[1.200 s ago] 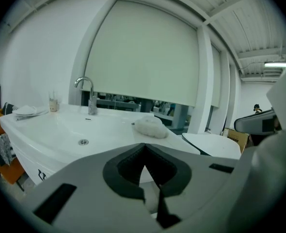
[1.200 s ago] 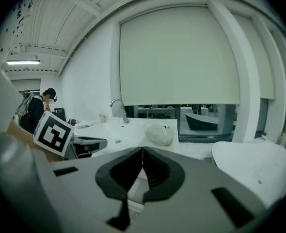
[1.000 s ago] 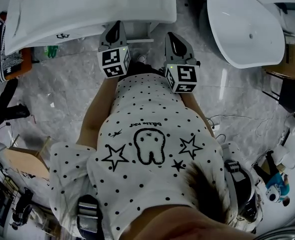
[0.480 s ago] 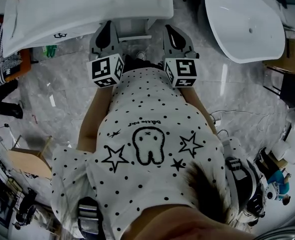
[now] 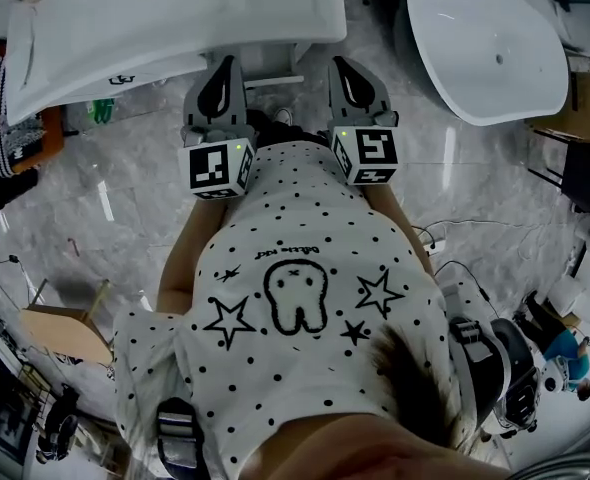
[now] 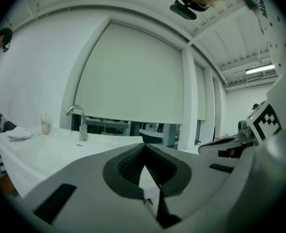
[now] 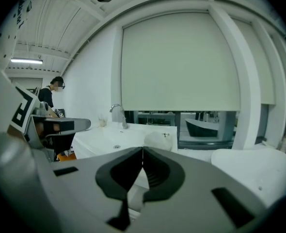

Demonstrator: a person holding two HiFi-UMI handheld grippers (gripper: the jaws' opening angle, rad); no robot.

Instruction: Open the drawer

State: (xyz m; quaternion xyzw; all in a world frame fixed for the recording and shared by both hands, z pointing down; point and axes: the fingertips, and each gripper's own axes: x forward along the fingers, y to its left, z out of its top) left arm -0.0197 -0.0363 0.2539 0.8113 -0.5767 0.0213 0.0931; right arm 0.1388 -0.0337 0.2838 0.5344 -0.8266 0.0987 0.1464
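Barely begun. No drawer visible in any view; possibly hidden beneath the washbasin [image 5: 175, 13]. Left gripper [image 5: 222, 73] and right gripper [image 5: 343, 71] held just before that washbasin, each pressed together, pinching nothing. Left to do: locating the handle, gripping, pulling.

In the head view the sink worktop [image 5: 175, 18] is cut off by the top edge, as is the oval basin [image 5: 485, 48]. In the left gripper view, the small object [image 6: 45, 127] beside the tap [image 6: 81, 125] is too small to be identified.
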